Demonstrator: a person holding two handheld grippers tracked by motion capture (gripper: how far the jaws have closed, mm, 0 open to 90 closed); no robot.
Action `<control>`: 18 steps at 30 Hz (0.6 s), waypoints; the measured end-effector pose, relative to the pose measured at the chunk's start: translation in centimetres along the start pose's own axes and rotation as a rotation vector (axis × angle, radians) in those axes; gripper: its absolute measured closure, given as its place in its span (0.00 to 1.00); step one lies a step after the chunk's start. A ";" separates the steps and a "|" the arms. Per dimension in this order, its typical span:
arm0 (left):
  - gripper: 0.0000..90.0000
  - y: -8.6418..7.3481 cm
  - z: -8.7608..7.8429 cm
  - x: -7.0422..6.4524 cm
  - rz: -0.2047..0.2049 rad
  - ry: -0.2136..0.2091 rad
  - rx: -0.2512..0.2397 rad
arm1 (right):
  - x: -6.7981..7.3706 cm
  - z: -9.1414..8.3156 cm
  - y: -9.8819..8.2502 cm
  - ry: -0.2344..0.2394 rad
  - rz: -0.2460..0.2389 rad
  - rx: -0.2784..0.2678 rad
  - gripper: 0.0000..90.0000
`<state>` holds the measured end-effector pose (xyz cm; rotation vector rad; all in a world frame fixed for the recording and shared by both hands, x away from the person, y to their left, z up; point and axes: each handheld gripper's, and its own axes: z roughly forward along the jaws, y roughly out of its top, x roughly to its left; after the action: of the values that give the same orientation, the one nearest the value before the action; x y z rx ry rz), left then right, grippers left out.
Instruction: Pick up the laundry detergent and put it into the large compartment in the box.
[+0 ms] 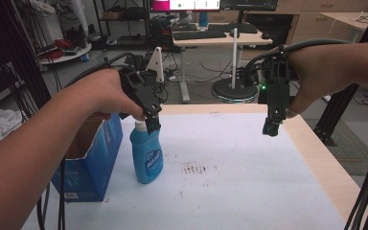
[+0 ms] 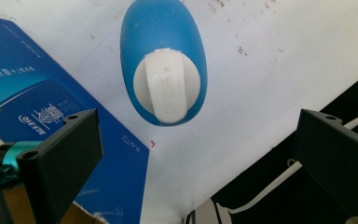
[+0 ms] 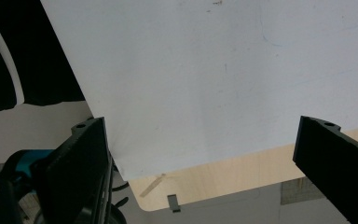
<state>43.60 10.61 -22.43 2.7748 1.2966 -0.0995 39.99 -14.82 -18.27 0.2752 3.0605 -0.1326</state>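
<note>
A blue bottle (image 1: 146, 158) with a white cap (image 1: 140, 126) stands upright on the white mat (image 1: 230, 158), close to a blue box. My left gripper (image 1: 152, 125) hovers just above the cap, pointing down. Its own view looks straight down on the bottle (image 2: 140, 70) and its cap (image 2: 168, 88); the left gripper (image 2: 200, 158) is open, its jaws wide apart and touching nothing. My right gripper (image 1: 271, 127) hangs over the mat's far right side. The right gripper (image 3: 205, 158) is open and empty above the bare mat (image 3: 214, 70).
An open blue cardboard box (image 1: 93, 158) stands at the mat's left edge, right beside the bottle, with its printed side (image 2: 32, 102) below the left jaw. Dark smudges (image 1: 194, 168) mark the mat's middle. The wooden table rim (image 1: 316, 153) runs along the right.
</note>
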 end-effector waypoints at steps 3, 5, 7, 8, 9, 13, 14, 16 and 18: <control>0.02 0.3 0.5 0.2 0.000 0.004 -0.003 | 0.1 0.0 0.1 0.004 0.008 0.002 0.03; 0.02 0.6 1.1 0.4 -0.004 0.003 0.000 | 0.1 0.0 0.2 0.004 0.006 0.003 0.03; 0.02 0.8 1.4 0.5 -0.007 0.009 0.002 | 0.1 0.1 0.2 0.004 0.000 0.004 0.03; 0.02 0.9 1.6 0.6 -0.008 0.011 0.004 | 0.0 0.1 0.3 0.004 -0.003 0.002 0.03; 0.02 1.0 1.7 0.6 -0.008 0.014 0.010 | 0.0 0.1 0.3 0.003 -0.005 0.002 0.03; 0.02 1.3 2.4 0.7 -0.011 0.018 0.020 | 0.0 0.1 0.2 0.002 -0.005 0.001 0.03; 0.02 1.4 2.5 0.7 -0.005 0.019 0.029 | 0.0 0.1 0.2 0.002 0.003 0.003 0.03; 0.02 1.5 2.7 0.7 -0.008 0.016 0.033 | 0.0 0.1 0.2 0.002 0.002 0.006 0.03; 0.02 1.8 3.3 0.8 -0.012 0.016 0.040 | 0.0 0.1 0.2 0.001 0.005 0.007 0.03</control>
<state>45.34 9.75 -25.66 2.8070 1.3290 -0.1046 40.04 -14.61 -18.41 0.2832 3.0604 -0.1435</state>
